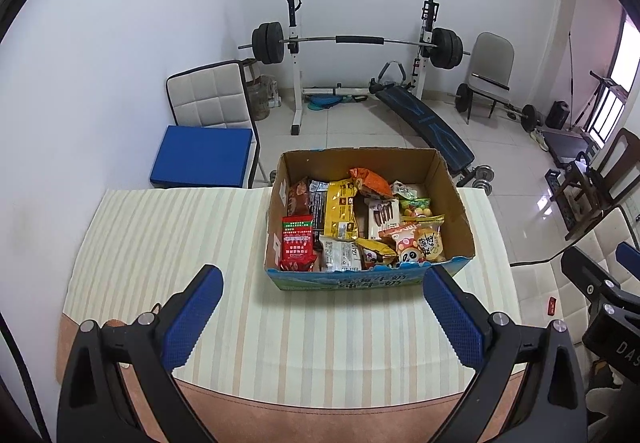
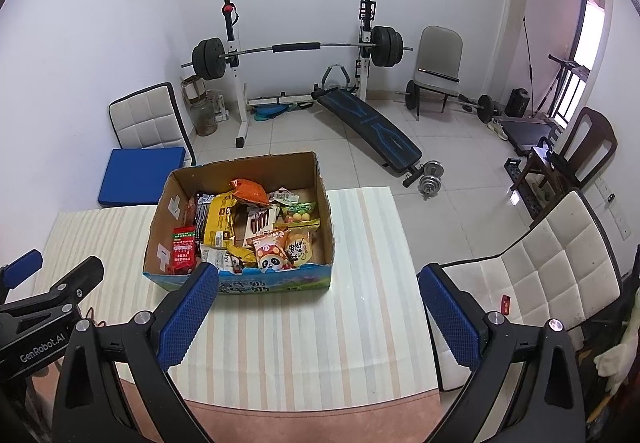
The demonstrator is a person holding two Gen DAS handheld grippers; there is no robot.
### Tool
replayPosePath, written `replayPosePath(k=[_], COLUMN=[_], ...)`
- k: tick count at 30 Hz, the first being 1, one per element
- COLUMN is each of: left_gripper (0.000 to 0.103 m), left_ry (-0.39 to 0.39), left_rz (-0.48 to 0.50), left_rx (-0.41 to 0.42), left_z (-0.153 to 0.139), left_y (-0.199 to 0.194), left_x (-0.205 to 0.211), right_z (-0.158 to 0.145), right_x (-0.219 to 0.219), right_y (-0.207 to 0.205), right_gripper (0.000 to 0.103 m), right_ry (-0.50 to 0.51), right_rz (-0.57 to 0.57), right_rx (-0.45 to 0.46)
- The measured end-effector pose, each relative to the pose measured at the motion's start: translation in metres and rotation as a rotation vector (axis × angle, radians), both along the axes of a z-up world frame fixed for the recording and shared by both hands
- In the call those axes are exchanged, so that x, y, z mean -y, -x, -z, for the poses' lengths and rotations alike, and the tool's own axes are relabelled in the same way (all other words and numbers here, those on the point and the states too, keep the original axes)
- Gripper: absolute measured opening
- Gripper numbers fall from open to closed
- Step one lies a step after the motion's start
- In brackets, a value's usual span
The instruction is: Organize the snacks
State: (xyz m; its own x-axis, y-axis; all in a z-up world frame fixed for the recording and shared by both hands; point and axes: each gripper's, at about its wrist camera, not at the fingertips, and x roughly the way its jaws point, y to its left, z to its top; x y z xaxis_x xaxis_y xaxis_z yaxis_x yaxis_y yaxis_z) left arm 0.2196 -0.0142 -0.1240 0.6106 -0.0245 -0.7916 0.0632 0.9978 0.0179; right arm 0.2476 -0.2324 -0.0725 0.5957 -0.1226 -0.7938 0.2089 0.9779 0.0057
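Both grippers spread wide and holding nothing, snack box sitting just ahead of them.

The left gripper (image 1: 322, 317) has its blue pads well apart, and the cardboard box (image 1: 460, 211) is straight in front, a bit right of centre, on the striped tablecloth (image 1: 168, 239). The right gripper (image 2: 318, 317) is wide apart too, with the box ahead and to its left, the left fingertip overlapping the box's front edge in its view. Inside: a red packet (image 1: 297, 243) at the near left, a yellow bag (image 1: 340, 213) mid-box, an orange bag (image 1: 370, 181) toward the back, and a panda packet (image 1: 412, 249) near the front. Weight bench (image 2: 372, 123) behind it all.
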Motion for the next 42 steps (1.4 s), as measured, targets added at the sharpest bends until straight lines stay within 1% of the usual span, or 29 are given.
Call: replayPosePath(k=[15, 36, 42], left_gripper=[0.103, 0.103, 0.103], left_ry=[-0.004, -0.008, -0.007], left_rz=[0.011, 0.033, 0.033], left_rx=[0.007, 0.024, 0.023], left_z=[-0.0025, -0.0096, -0.0096], left_y=[0.0008, 0.0044, 0.0049], left_x=[0.0029, 0.0031, 0.0034], right_z=[0.0005, -0.0023, -0.0075], right_x=[0.0006, 0.0031, 0.0043], right_y=[0.0012, 0.008, 0.0081], right_gripper=[0.102, 0.102, 0.102], right_ry=[-0.009, -0.003, -0.002], right_rz=[-0.011, -0.003, -0.002], right_rx=[-0.013, -0.002, 0.004])
